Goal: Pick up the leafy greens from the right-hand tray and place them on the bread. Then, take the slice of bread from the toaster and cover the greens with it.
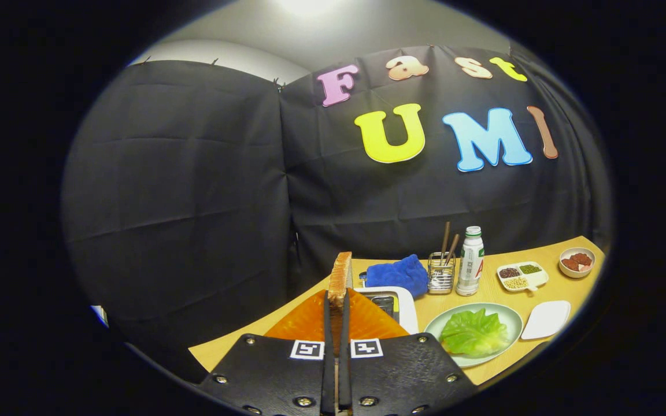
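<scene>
Gripper (pixel 336 300) fingers pinching an upright bread slice (pixel 341 276) above the orange toaster (pixel 310 320), blue cloth (pixel 398 274) behind, leafy greens (pixel 473 333) on a green plate (pixel 512 318) near the table's (pixel 483 294) front edge, bottle (pixel 471 261), sectioned dish (pixel 521 276), bowl (pixel 577 262) at far right corner.

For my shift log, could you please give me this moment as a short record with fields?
gripper: gripper shut on the golden-brown bread slice, held upright on edge
greens: green leafy greens on the pale green round plate, right of the fingers
toaster: white toaster just beyond the fingers
placemat: orange placemat under the fingers
table: wooden table
step: bread not yet laid over greens
</scene>
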Tool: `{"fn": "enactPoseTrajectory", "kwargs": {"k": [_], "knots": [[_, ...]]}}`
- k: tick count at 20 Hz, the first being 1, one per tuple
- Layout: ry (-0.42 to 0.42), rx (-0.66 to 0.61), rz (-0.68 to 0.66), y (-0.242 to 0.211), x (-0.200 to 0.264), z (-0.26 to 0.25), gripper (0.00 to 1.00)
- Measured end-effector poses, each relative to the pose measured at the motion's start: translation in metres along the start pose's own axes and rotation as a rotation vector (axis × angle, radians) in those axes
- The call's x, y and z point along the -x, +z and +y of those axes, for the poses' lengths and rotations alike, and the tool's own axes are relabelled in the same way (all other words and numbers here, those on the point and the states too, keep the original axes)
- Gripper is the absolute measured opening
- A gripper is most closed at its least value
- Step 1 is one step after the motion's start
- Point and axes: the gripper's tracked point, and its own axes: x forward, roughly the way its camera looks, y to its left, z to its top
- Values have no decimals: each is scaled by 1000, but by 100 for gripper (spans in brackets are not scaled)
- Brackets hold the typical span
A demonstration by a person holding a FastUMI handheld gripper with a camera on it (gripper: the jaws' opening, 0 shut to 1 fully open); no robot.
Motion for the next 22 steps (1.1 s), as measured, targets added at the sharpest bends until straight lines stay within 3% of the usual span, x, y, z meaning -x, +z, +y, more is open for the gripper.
{"fn": "enactPoseTrajectory", "kwargs": {"k": [7,10,15,22], "knots": [[15,-27,-29,53,31,-28,2],[-27,4,-48,67,42,-60,2],[-84,48,-32,54,43,-119,2],[-70,100,4,4,21,-177,3]]}}
